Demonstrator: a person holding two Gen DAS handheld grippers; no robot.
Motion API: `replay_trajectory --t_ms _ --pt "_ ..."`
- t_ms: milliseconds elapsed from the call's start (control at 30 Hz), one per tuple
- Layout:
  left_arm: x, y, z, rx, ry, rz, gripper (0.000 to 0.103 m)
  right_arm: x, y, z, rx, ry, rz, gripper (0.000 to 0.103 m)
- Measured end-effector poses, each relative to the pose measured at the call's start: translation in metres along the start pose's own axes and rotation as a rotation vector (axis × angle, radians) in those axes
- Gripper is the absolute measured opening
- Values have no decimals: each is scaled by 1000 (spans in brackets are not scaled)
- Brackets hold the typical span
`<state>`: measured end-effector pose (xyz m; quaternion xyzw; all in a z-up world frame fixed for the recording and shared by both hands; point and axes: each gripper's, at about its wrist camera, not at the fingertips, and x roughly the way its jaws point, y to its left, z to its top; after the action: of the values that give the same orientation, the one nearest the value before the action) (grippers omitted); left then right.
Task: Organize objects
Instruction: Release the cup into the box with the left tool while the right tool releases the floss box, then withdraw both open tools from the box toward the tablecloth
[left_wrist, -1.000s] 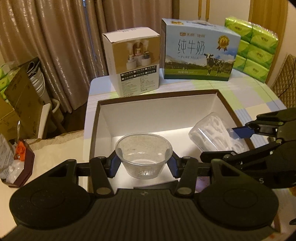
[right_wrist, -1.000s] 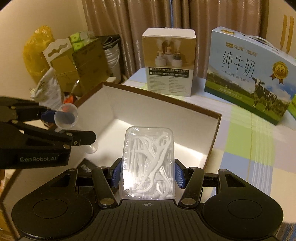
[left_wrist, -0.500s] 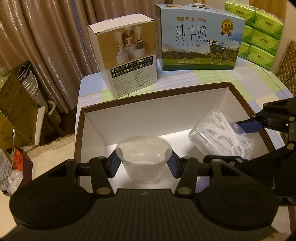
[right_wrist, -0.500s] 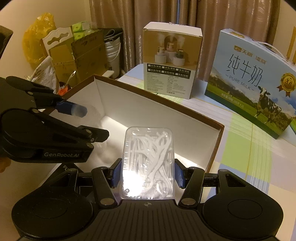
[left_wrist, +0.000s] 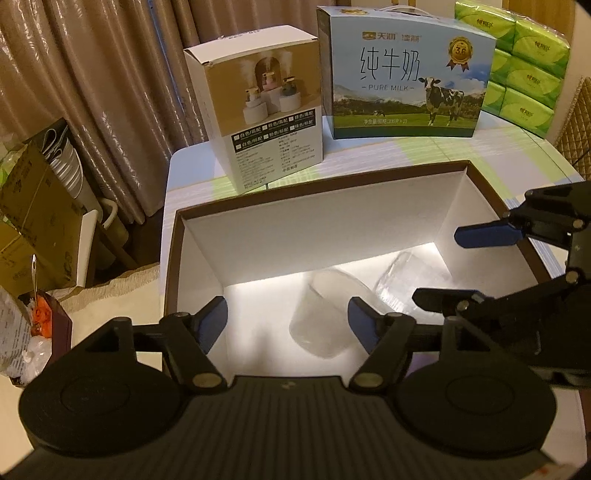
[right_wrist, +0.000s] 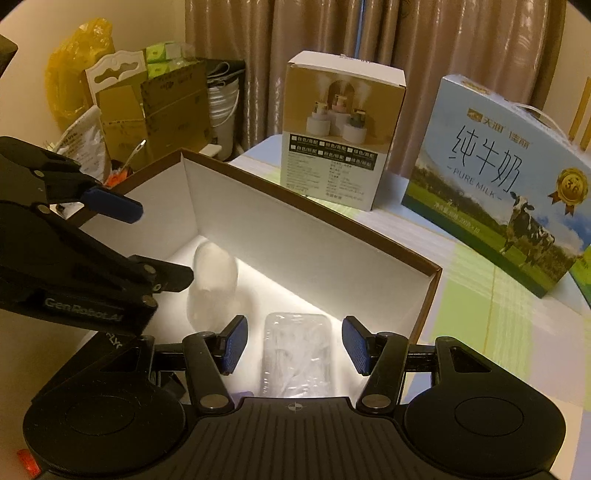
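Note:
A clear plastic cup (left_wrist: 325, 314) lies blurred and tilted on the white floor of the brown-rimmed box (left_wrist: 369, 177). My left gripper (left_wrist: 288, 323) hangs over it with its jaws opening, and neither pad touches the cup. In the right wrist view the cup (right_wrist: 214, 280) sits just past the left gripper (right_wrist: 151, 243). A clear case of white floss picks (right_wrist: 295, 354) rests on the box floor between the pads of my right gripper (right_wrist: 295, 345), with a gap on each side. The left wrist view shows the case (left_wrist: 402, 280) under the right gripper (left_wrist: 465, 266).
Behind the box (right_wrist: 314, 210) stand a humidifier carton (left_wrist: 266, 122), a blue milk carton (left_wrist: 402, 70) and green tissue packs (left_wrist: 524, 62). Cardboard boxes (left_wrist: 40, 221) and bags crowd the floor at left, in front of curtains.
Both grippers' jaws have spread apart. The cup and the floss pick case have left the pads and dropped onto the box floor. The left gripper has sunk closer to the box.

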<state>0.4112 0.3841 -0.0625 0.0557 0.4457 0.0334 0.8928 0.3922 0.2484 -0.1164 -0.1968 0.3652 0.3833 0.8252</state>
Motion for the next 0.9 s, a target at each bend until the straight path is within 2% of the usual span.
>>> replay_trajectory --t_ms 500,900 --pt "-34 -3 -19 -19 1 -10 83 -40 1 -14 41 -35 67 72" --pt "-82 -7 -42 -74 6 -13 88 -88 13 -29 106 -65 101 85"
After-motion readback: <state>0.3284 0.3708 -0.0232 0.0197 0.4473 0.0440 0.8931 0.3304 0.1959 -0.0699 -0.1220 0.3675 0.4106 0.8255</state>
